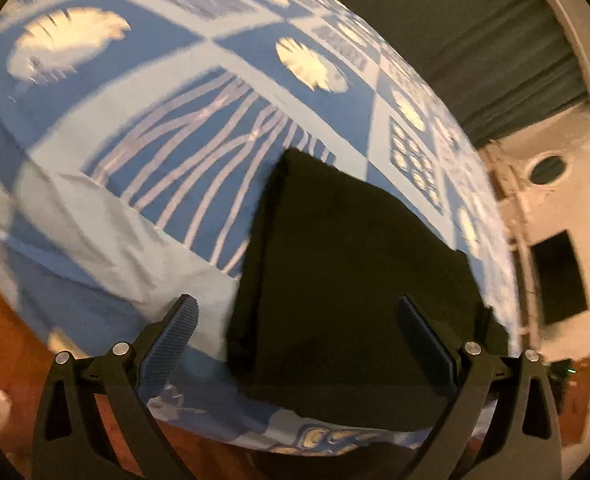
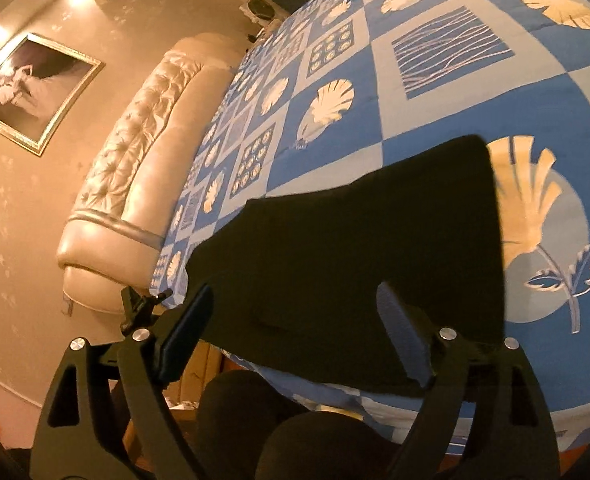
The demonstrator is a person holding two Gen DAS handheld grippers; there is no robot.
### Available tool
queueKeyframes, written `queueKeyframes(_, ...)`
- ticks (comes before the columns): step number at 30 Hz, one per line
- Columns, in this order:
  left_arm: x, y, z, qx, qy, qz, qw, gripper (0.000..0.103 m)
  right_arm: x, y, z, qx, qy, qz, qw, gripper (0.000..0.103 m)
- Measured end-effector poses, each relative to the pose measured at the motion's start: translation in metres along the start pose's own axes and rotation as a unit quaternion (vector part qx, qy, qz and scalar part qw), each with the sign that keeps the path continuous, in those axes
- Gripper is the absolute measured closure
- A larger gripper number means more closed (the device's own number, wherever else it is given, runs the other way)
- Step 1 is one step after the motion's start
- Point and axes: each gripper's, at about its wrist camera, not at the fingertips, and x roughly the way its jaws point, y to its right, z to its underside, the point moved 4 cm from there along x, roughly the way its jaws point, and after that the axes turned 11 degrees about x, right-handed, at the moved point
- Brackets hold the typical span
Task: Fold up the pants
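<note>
While both pairs of jaws stand spread with nothing between the pads, the left gripper (image 1: 297,320) and right gripper (image 2: 295,308) hover over the folded black pants (image 1: 347,276), which lie flat at the near edge of the bed. Their long axis runs away from the edge, narrowing toward the far end, across the blue patterned bedspread (image 2: 435,92); beyond stands a tufted cream headboard (image 2: 135,152).

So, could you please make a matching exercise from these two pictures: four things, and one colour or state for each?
Things:
1. folded pants
2. patterned bedspread
3. tufted padded headboard
4. right tool

Colour or state:
A. cream
B. open, holding nothing
C. blue with pale shells
D. black

Pairs: 1-D, 2-C, 3-A, 4-B
</note>
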Motion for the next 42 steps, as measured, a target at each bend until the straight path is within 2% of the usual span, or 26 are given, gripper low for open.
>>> queueKeyframes(3, 0.009, -0.003, -0.003, 0.006, -0.005, 0.023, 0.9997, 0.005, 0.011, 0.004, 0.005, 0.011, -0.009, 0.000, 1.000, 0.018)
queueKeyframes(5, 0.007, -0.005, -0.005, 0.004, 0.006, 0.045, 0.9989, 0.005, 0.018, 0.007, 0.007, 0.008, -0.014, 0.012, 1.000, 0.018)
queueKeyframes(8, 0.000, -0.007, -0.005, 0.004, 0.023, 0.088, 0.9958, 0.005, 0.022, 0.007, 0.010, -0.005, -0.021, 0.025, 0.999, 0.018)
queueKeyframes(13, 0.001, -0.004, 0.006, 0.013, 0.024, 0.138, 0.9900, 0.008, 0.022, 0.006, 0.011, -0.003, -0.020, 0.021, 1.000, 0.017)
queueKeyframes(15, 0.003, -0.002, 0.011, 0.006, 0.019, 0.150, 0.9885, 0.037, 0.022, 0.007, 0.011, -0.001, -0.020, 0.020, 1.000, 0.017)
queueKeyframes(16, 0.007, -0.004, 0.015, 0.003, 0.011, 0.132, 0.9912, 0.065, 0.022, 0.007, 0.011, -0.001, -0.020, 0.020, 1.000, 0.017)
queueKeyframes(17, 0.008, -0.008, 0.017, -0.002, 0.008, 0.123, 0.9924, 0.085, 0.023, 0.007, 0.011, -0.002, -0.021, 0.021, 1.000, 0.017)
queueKeyframes(20, 0.007, -0.014, 0.020, -0.015, 0.013, 0.146, 0.9892, 0.086, 0.022, 0.008, 0.010, 0.000, -0.020, 0.020, 1.000, 0.017)
queueKeyframes(22, 0.003, -0.009, 0.020, -0.002, 0.016, 0.141, 0.9899, 0.088, 0.022, 0.010, 0.010, 0.001, -0.019, 0.021, 1.000, 0.017)
queueKeyframes(29, -0.028, 0.031, 0.000, 0.024, 0.042, 0.164, 0.9853, 0.089, 0.014, 0.014, 0.005, 0.011, -0.007, 0.018, 1.000, 0.017)
queueKeyframes(32, -0.042, 0.070, -0.014, 0.047, 0.051, 0.182, 0.9809, 0.089, 0.010, 0.016, 0.003, 0.020, 0.000, 0.016, 1.000, 0.017)
queueKeyframes(37, -0.060, 0.156, -0.034, 0.094, 0.060, 0.224, 0.9681, 0.089, 0.003, 0.019, 0.000, 0.030, 0.008, 0.010, 0.999, 0.017)
queueKeyframes(42, -0.043, 0.266, -0.038, 0.163, 0.035, 0.254, 0.9528, 0.089, -0.001, 0.020, -0.002, 0.035, 0.014, 0.005, 0.999, 0.017)
